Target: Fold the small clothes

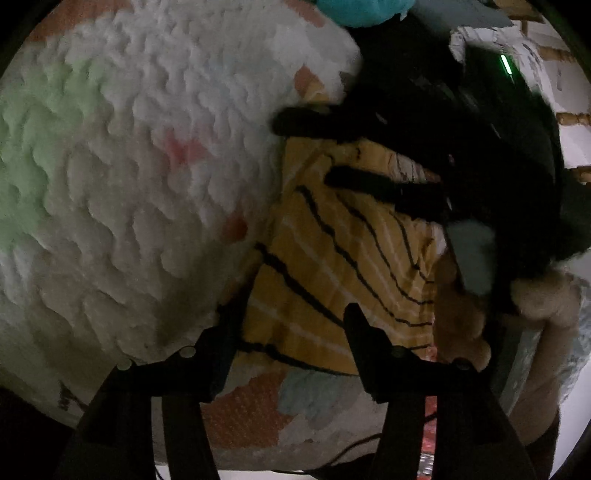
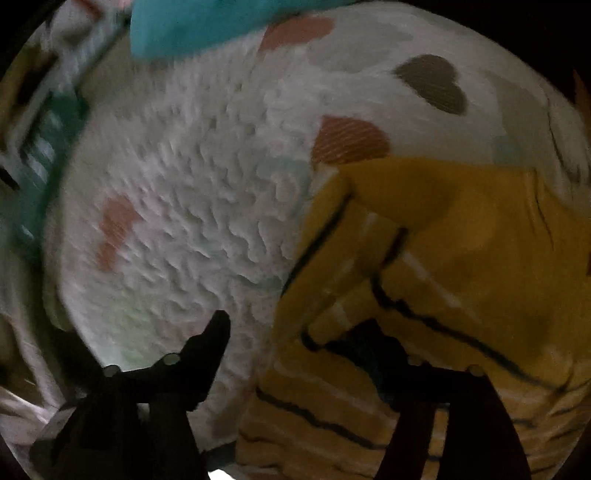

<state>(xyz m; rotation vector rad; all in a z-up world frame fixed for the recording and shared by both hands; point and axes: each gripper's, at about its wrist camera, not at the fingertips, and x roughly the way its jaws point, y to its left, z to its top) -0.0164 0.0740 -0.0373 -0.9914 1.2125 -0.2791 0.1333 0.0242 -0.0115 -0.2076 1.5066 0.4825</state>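
Because the yellow striped shirt [image 2: 436, 266] drapes over one finger of my right gripper [image 2: 295, 332] in its own blurred view, I cannot tell there whether anything is pinched, though the fingers stand wide apart. My left camera alone shows that right gripper [image 1: 321, 147] from outside, jaws wide over the shirt [image 1: 343, 266] on the fluffy white blanket [image 1: 147, 166]. My left gripper [image 1: 291, 317] is also wide, straddling the shirt's near edge.

Dim light, white textured blanket [image 1: 147, 166] with pastel heart patches ahead of both tongs, turquoise cushion [image 2: 207, 26] beyond, wooden spindles [image 1: 572, 118] far right.
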